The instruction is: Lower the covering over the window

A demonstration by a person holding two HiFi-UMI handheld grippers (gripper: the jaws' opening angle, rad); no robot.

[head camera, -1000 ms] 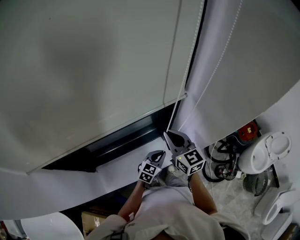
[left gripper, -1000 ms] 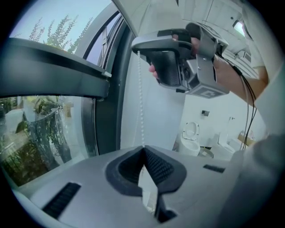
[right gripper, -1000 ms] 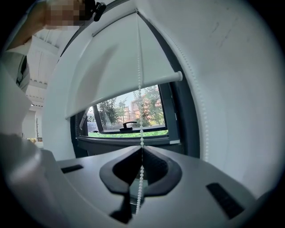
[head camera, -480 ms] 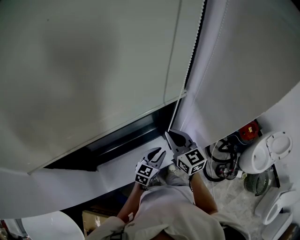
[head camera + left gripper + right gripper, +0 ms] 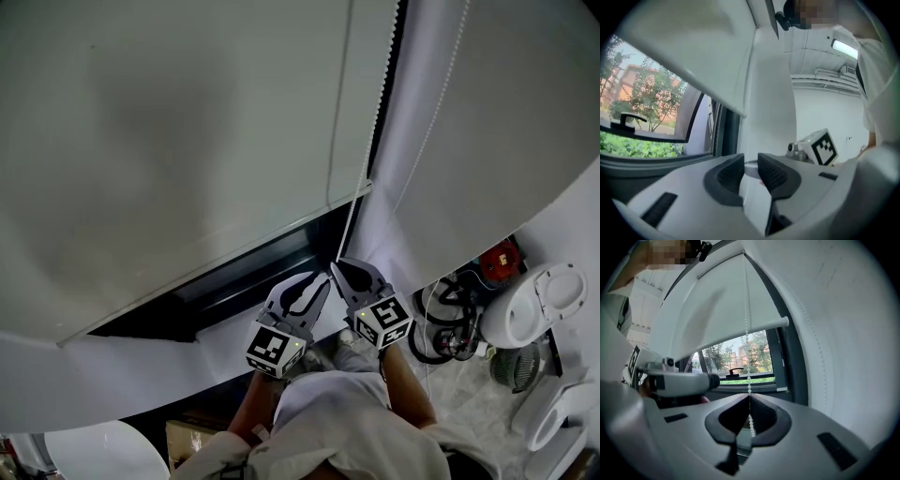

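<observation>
Hanging most of the way down, the roller blind (image 5: pixel 187 141) fills the head view from 9 to 12 o'clock, and its hem bar (image 5: pixel 234 255) leaves a strip of window (image 5: pixel 722 357) uncovered. The bead chain (image 5: pixel 746 348) drops from 1 o'clock to the right gripper (image 5: pixel 339 270) near 6 o'clock, whose fingers are pressed together on it. The left gripper (image 5: pixel 314 286), at its 9 o'clock, is opening with nothing between its fingers. With only one pinch, beads may slip on a pull, and taking the wrong run of the loop would likely raise the blind.
</observation>
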